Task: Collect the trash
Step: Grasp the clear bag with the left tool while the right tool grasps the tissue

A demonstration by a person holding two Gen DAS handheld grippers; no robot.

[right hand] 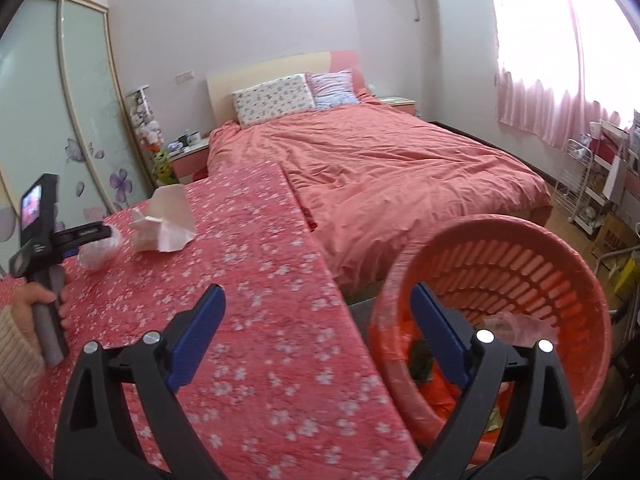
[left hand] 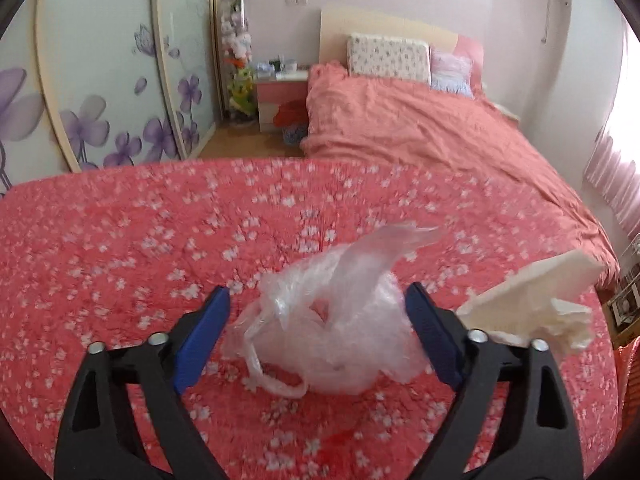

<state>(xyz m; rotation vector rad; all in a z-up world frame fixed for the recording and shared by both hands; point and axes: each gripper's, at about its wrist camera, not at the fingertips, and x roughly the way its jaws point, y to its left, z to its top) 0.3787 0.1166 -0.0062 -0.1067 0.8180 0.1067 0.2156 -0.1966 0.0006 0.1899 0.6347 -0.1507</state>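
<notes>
Clear, crinkled plastic makes up the bag (left hand: 336, 316) lying on the red flowered cloth (left hand: 120, 240). It sits right between the blue pads (left hand: 202, 340) of the left gripper (left hand: 320, 300), whose jaws stand wide on either side of it. Neither pad appears to press the plastic, though the right-hand pad looks very close to the bag's edge. One looped handle of the bag trails toward the camera. Just to the right of that gripper, a crumpled white paper (left hand: 532, 300) rests on the cloth, near the bag but outside the fingers.

From the right wrist view, the left gripper (right hand: 108, 236) shows at the far left, held by a hand (right hand: 38, 304) in a cream sleeve, its tip at the bag (right hand: 98, 254) with the paper (right hand: 164, 224) just beside.

The right gripper (right hand: 316, 298) is also spread wide and holds nothing. It hangs over the cloth's edge, one pad over the cloth, the other in front of an orange slotted bin (right hand: 520, 264) that stands beside the covered surface. Some scraps lie in the bin's bottom. A bed (right hand: 400, 168) with a salmon cover lies behind.
</notes>
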